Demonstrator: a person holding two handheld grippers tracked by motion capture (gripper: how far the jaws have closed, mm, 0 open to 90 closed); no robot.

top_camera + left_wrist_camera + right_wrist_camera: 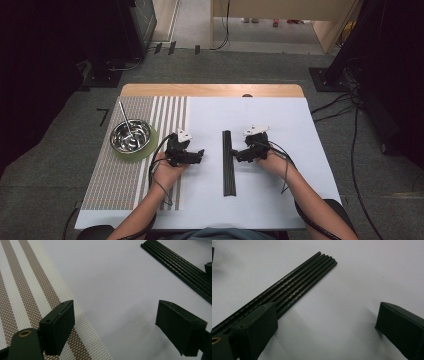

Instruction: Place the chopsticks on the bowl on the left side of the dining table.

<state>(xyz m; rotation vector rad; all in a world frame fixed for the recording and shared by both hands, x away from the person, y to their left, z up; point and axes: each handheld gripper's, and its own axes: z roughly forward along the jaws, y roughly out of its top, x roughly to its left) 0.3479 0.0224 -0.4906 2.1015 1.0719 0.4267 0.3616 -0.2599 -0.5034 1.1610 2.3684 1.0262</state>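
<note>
High view: black rods (pixel 228 162) lie bundled at centre of white sheet (pixel 300 200), between left gripper (pixel 192 157) and right gripper (pixel 245 154). Both spread wide, empty. Likely approach step; next move calls for right gripper closing on one rod. Right gripper view adds five rod ends (pixel 328 258), aligned. High view adds steel bowl (pixel 131 135) on striped mat (pixel 115 170), far left.

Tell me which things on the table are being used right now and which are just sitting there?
In use:
black sticks, lying side by side between the grippers
right gripper, open beside them
left gripper, open

Just sitting there:
metal bowl
green plate under it
thin rod leaning in the bowl
striped mat
</note>
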